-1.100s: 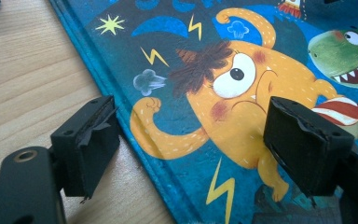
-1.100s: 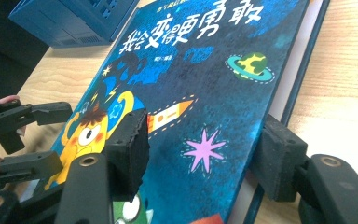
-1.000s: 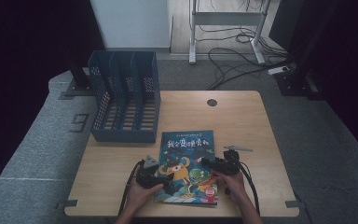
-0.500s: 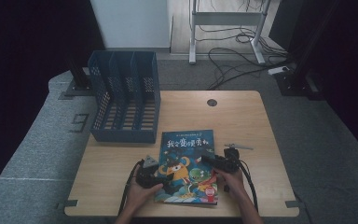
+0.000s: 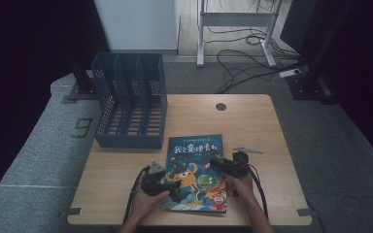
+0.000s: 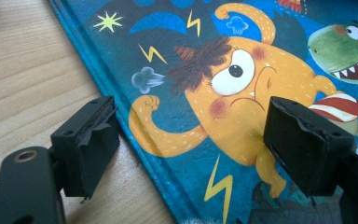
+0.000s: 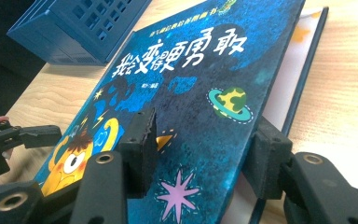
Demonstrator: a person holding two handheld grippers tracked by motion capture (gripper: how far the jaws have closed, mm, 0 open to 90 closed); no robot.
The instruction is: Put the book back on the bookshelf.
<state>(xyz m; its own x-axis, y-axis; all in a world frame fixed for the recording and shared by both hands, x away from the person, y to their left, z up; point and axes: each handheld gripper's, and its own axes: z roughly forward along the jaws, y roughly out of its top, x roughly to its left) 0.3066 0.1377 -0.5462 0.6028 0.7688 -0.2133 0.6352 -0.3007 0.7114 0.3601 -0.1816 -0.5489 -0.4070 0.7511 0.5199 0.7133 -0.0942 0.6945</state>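
Both handheld tools are black. The left gripper [image 5: 161, 180] carries a small grey three-cornered plate on top, and a black cable trails from it toward the person. The right gripper [image 5: 227, 165] trails a black cable looping beside the forearm. Up close, each has two blocky black jaws faced with what looks like torn black tape or padding, mounted on matte arms with round metal-ringed screw holes. The forearms seem bare, without sleeves.

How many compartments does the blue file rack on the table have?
3. The blue file rack stands at the table's far left corner; its compartments run side by side: left, middle and right. None seems hidden.
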